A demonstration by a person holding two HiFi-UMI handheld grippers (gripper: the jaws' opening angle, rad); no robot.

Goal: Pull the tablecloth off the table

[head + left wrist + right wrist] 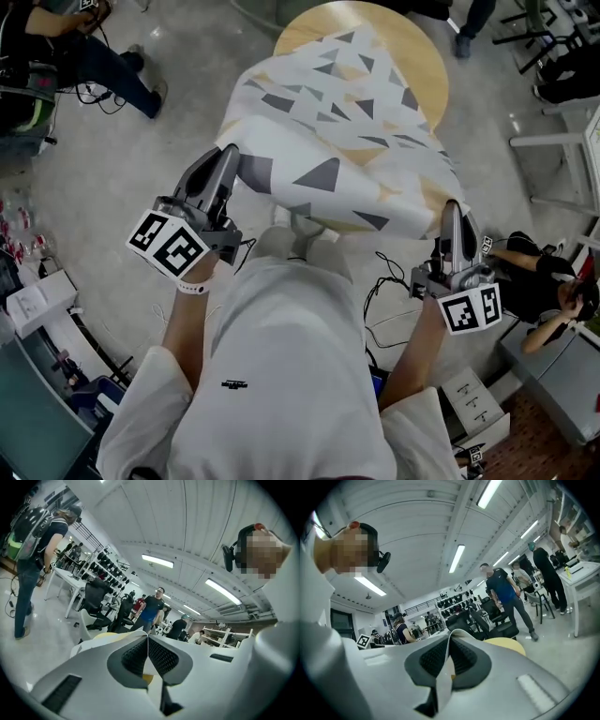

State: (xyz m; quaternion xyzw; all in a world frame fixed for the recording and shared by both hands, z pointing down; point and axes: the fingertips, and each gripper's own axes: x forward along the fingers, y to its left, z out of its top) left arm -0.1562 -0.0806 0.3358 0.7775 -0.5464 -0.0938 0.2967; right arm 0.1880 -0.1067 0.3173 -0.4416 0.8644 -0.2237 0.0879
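A grey workshop floor (122, 169) lay around the round wooden table (427, 56). My left gripper (228, 155) and right gripper (453, 208) each pinched the near hem of the tablecloth (347, 141). It stretched away from both, covering only the table's near part, so I judged the pull ran straight back toward me.

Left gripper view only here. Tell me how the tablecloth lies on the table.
Observer: The tablecloth covers the near side of the table and hangs over its near edge; the far part of the round top is bare.
Operator: Report the right hand-held gripper.
Observer: It is shut on the cloth's near right edge.
Operator: Give the cloth's pattern.
Observer: White, with grey and tan triangles.
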